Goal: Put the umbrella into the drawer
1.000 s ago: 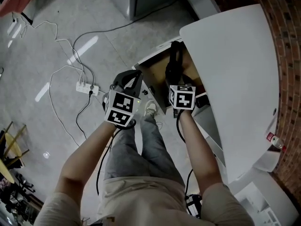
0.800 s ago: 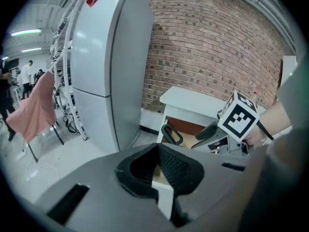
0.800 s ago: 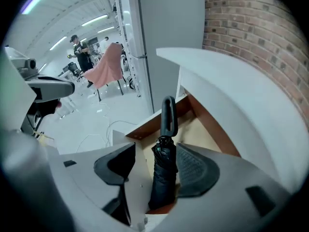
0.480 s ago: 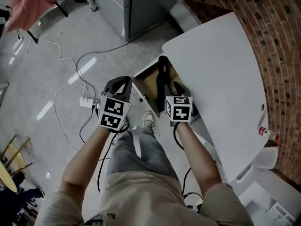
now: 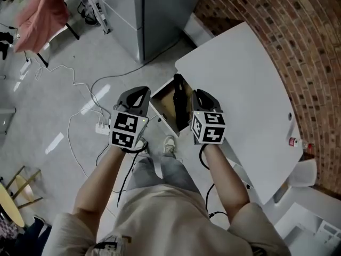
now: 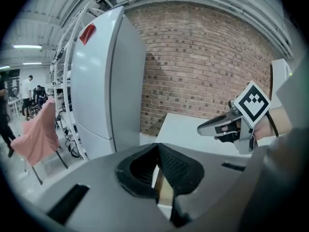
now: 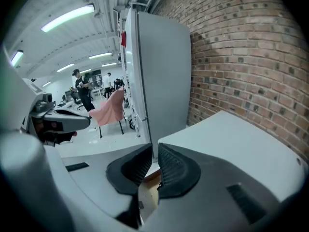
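Note:
A black folded umbrella (image 5: 179,101) lies in the open wooden drawer (image 5: 164,97) under the white table (image 5: 250,105). Both grippers hang in the air above the drawer's front, apart from the umbrella. My left gripper (image 5: 139,92) (image 6: 157,146) is left of the drawer, its pads meeting with nothing held. My right gripper (image 5: 201,94) (image 7: 155,149) is over the drawer's right side. Its jaws have just been closing, only a thin slit is left, and nothing is between them. A strip of the drawer's wood (image 7: 152,175) shows below its pads.
A tall grey cabinet (image 5: 144,15) stands beyond the drawer, beside a brick wall (image 5: 256,20). Cables and a power strip (image 5: 102,127) lie on the floor at left. A pink cloth (image 5: 40,15) hangs over a chair at the far left. My shoe (image 5: 169,143) is below the drawer front.
Both grippers have risen away from the drawer toward the camera. The right jaws, wide over the umbrella before, have closed empty. The umbrella stays in the drawer.

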{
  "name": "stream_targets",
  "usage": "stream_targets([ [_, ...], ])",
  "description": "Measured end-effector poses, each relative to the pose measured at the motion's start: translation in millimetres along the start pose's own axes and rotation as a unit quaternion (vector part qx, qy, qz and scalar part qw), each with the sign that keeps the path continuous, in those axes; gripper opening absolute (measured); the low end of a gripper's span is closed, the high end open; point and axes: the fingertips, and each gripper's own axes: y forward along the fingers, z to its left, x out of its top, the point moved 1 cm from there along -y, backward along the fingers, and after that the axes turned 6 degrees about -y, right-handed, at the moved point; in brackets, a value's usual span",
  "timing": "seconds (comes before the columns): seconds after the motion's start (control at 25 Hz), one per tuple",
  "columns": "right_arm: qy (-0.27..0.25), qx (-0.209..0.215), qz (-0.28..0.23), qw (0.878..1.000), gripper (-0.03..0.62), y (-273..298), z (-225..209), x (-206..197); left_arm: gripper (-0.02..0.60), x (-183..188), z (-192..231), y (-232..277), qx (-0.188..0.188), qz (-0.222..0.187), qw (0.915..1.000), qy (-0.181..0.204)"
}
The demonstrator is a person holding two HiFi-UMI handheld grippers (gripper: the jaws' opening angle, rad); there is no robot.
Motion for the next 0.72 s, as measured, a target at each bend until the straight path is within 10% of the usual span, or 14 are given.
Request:
stream_targets([
  [0.72, -0.125, -0.018, -0.208, 0.97, 0.015, -199, 23, 159, 0.008, 130, -56, -123, -0.009, -0.121, 0.9921, 0.032],
])
